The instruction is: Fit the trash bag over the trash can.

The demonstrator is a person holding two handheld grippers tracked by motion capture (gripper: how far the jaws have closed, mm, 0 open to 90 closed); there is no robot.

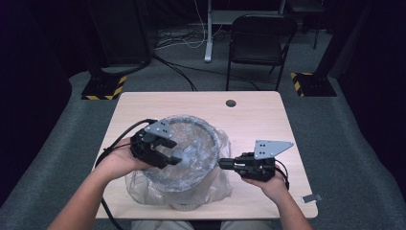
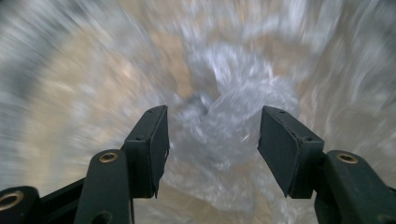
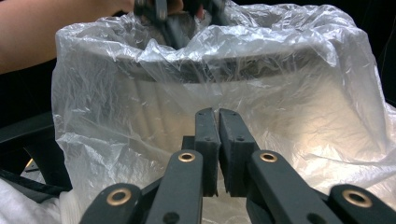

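Clearly the plastic liner (image 1: pixel 143 184) is flimsy, slippery; right gripper (image 1: pixel 223 164) pinches its three-o'clock side by the bin rim (image 1: pixel 218 139); left gripper (image 1: pixel 173 152) gapes inside.

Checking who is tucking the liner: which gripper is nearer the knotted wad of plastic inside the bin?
Left gripper: open jaws straddle the knot. Right gripper pinches bag outside the rim.

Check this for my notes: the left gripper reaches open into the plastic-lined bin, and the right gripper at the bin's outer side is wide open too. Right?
Not quite. The right gripper is shut, pinching the plastic liner; the right gripper view shows it. The left gripper is open inside the bin.
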